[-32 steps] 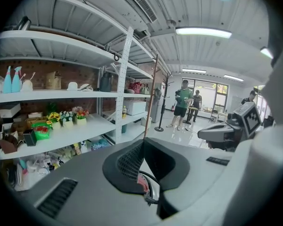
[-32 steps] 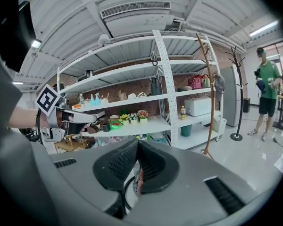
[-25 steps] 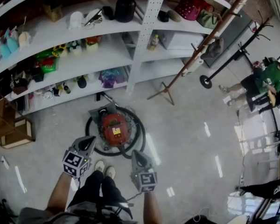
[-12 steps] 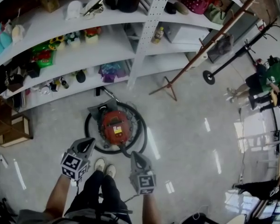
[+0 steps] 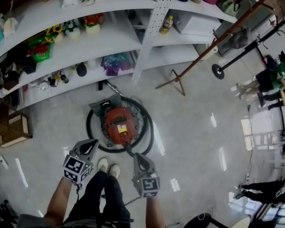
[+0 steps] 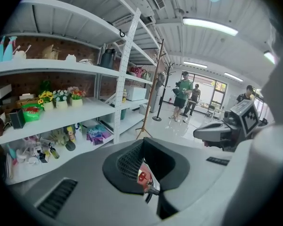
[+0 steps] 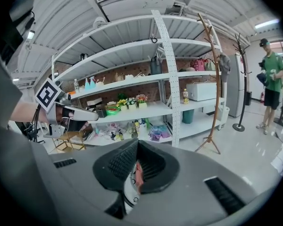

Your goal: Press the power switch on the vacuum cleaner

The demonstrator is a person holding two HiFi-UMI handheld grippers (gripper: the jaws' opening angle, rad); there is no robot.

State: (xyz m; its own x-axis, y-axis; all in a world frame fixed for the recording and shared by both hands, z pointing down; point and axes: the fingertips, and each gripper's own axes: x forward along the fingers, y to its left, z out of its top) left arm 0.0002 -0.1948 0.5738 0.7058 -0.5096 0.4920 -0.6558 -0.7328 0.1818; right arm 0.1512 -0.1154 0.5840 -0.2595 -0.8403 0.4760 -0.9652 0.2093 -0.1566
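Pale glossy floor (image 5: 204, 141) fills most of the frame, and white shelves (image 5: 109, 42) cross the top. The red vacuum cleaner (image 5: 118, 125) stands on the floor at centre. Just below it are the left gripper (image 5: 91, 145) and the right gripper (image 5: 138, 157) — both with jaws closed, holding nothing.

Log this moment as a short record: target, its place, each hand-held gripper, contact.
target: red vacuum cleaner
place: on the floor before the shelves, black hose looped around it
left hand-held gripper: jaws together, empty
right hand-held gripper: jaws together, empty, tip by the vacuum cleaner's near edge
contact: none visible; switch not yet pressed
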